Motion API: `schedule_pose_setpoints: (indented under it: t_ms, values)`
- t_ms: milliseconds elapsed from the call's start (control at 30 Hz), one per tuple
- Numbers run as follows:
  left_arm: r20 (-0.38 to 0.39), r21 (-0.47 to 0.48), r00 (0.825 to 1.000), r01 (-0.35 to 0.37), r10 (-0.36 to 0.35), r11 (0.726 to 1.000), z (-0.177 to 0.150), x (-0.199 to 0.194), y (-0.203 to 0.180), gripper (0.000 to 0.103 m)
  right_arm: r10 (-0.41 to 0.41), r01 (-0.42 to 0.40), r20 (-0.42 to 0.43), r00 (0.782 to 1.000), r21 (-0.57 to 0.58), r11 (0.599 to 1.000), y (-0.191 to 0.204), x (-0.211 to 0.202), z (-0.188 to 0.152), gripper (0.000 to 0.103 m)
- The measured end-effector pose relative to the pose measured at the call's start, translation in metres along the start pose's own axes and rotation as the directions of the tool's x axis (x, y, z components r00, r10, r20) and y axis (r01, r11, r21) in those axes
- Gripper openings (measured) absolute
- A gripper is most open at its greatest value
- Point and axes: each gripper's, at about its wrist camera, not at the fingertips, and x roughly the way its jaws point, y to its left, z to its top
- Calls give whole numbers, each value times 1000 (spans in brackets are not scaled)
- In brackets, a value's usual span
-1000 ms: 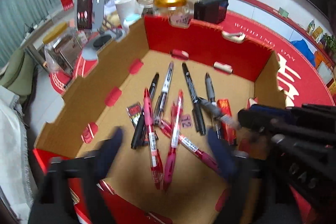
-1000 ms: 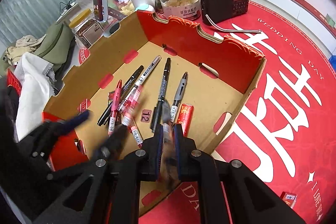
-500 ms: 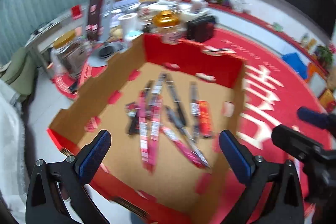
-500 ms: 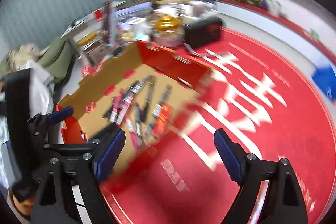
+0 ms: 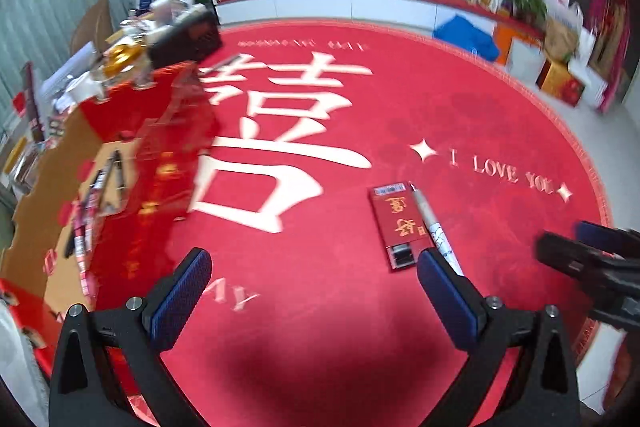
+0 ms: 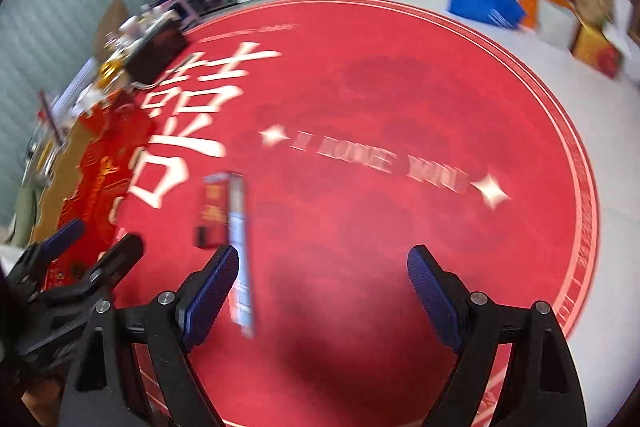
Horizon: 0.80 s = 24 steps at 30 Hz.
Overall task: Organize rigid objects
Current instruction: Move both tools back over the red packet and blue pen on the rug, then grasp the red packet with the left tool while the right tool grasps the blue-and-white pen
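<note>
Left wrist view takes in, at its far left, the red-sided cardboard box (image 5: 132, 143) with several pens (image 5: 94, 195) lying loose on its brown floor, blurred but plainly inside it. Behind the box stand a gold-lidded jar (image 5: 120, 57) and a black radio-like box (image 5: 186, 41), both smeared. Moving right across the round red rug (image 5: 320, 107), a flat red packet (image 5: 398, 223) lies on the rug with a silver pen (image 5: 434, 231) touching its right edge. The left gripper (image 5: 312, 295) hangs above the rug, jaws spread wide, nothing between them; its right finger covers the pen's near end. Farther right, the right gripper (image 5: 592, 259) enters from the edge. In the right wrist view it (image 6: 324, 287) also stands spread and empty, the packet (image 6: 214, 211) and pen (image 6: 240, 255) just beside its left finger.
</note>
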Motion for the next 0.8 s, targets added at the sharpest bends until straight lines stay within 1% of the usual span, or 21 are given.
schedule_pose_setpoints:
  t_ms: [67, 133, 233, 333, 500, 600, 700, 800]
  values:
    - [-22, 4, 1000, -8, 8, 1000, 2, 12, -7, 103, -3, 3, -3, 1000, 13, 1000, -11, -2, -4, 87]
    - [-37, 5, 999, 3, -3, 1000, 1, 20, -11, 103, 4, -4, -3, 1000, 24, 1000, -20, -5, -8, 87]
    - [-54, 21, 999, 7, -6, 1000, 3, 29, -19, 103, 22, -22, -9, 1000, 32, 999, -24, -3, -10, 87]
    - [-76, 42, 997, -20, 24, 999, 6, 40, -26, 103, 43, -42, -15, 999, 38, 998, -24, 0, -12, 87]
    - [-83, 1, 996, -6, 6, 1000, 13, 46, -22, 103, 49, -49, -14, 999, 11, 999, -18, 0, -13, 87]
    - [-78, -2, 997, -2, 2, 1000, 15, 48, -21, 103, 54, -54, -23, 998, -23, 998, -8, 4, -15, 87]
    - [-66, -10, 998, -15, 15, 1000, 15, 48, -16, 103, 56, -61, -52, 997, -108, 992, 17, 15, -19, 87]
    - [-66, -32, 998, -18, 16, 999, 13, 50, -3, 103, 33, -44, -59, 998, -205, 978, 44, 27, -22, 87]
